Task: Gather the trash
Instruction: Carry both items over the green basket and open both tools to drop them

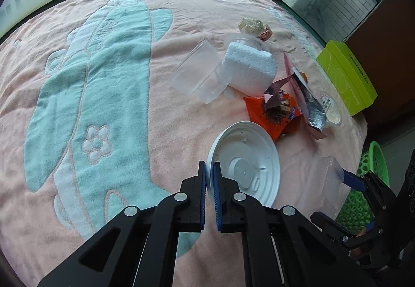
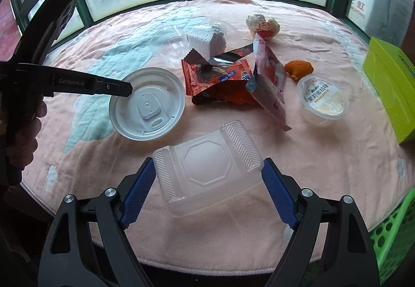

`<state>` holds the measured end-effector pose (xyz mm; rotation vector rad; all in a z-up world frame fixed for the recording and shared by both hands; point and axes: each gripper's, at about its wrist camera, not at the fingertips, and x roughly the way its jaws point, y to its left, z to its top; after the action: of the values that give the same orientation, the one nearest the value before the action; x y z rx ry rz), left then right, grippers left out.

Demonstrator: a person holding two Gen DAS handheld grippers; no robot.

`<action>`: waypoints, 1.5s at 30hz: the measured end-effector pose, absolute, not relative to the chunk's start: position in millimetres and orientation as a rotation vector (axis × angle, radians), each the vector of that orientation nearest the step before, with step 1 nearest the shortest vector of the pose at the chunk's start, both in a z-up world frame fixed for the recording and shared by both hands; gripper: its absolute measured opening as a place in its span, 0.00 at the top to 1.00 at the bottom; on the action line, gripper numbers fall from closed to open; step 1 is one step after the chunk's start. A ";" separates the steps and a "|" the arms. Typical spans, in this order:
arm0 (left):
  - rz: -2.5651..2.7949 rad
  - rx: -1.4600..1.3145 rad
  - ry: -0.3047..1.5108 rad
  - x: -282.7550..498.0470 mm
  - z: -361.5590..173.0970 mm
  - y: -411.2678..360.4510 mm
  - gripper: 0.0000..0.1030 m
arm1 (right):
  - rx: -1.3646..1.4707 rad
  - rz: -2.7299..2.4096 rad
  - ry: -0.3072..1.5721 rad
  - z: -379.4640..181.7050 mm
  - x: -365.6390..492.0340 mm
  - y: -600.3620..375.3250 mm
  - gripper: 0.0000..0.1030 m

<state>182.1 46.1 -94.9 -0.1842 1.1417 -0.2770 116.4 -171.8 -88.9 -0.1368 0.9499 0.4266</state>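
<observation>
Two pieces of trash are being handled at once. The white cup lid (image 1: 246, 162) is being pinched by its rim in the left gripper (image 1: 210, 178), fingers closed down to a thin gap on the plastic edge; the lid is being held tilted, apparently lifted off the surface (image 1: 155, 118), likely because a rim grip is the only purchase on so flat a piece. The clear plastic tray (image 2: 207, 167) is being bracketed by the right gripper (image 2: 208, 191), fingers spread wide with one blue pad on each side; whether the pads are actually touching the tray walls cannot be told, so a firm hold is not being claimed. The tray is sitting near the front edge of the pink towel-covered surface. Remaining trash is being left in a cluster further back: clear cup (image 2: 170, 45), orange snack wrapper (image 2: 220, 82), foil wrapper (image 2: 269, 84), crumpled wrapper ball (image 2: 263, 25), white foam piece (image 1: 249, 66), sealed jelly cup (image 2: 323, 100), orange peel (image 2: 298, 69). A green basket (image 2: 394, 230) is being kept at the right edge beside the surface, probably the drop point, which is why the tray nearest it is being taken by the right side. A green box (image 2: 389, 84) is resting far right.
</observation>
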 end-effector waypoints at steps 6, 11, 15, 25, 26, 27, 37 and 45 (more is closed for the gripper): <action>-0.329 -0.169 1.084 167.5 -64.5 31.0 0.95 | -0.069 0.332 0.928 -70.3 96.1 -199.3 0.20; -0.394 -0.155 1.047 159.5 -41.5 7.9 0.95 | 0.015 0.233 0.903 -53.9 78.0 -234.1 0.20; -0.460 -0.128 1.012 155.5 -20.6 -22.6 0.95 | 0.074 0.145 0.878 -42.6 62.8 -266.4 0.20; -0.637 -0.055 0.970 146.1 8.9 -112.2 0.95 | 0.163 -0.055 0.827 -24.3 24.4 -342.6 0.20; -0.651 -0.047 0.969 145.3 10.6 -121.5 0.95 | 0.170 -0.076 0.823 -23.5 20.9 -350.4 0.20; -0.667 -0.039 0.969 145.4 12.1 -131.3 0.95 | 0.177 -0.091 0.822 -23.1 18.6 -357.0 0.20; -0.798 0.047 0.970 131.5 18.8 -212.7 0.95 | 0.249 -0.229 0.808 -24.5 -17.5 -417.9 0.19; -0.868 0.129 0.983 115.9 16.4 -269.5 0.95 | 0.287 -0.293 0.791 -24.3 -43.9 -445.8 0.13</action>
<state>115.9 -269.5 16.4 0.1286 0.9826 -0.8683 -43.9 -445.8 -24.3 0.2875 0.7909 -0.2925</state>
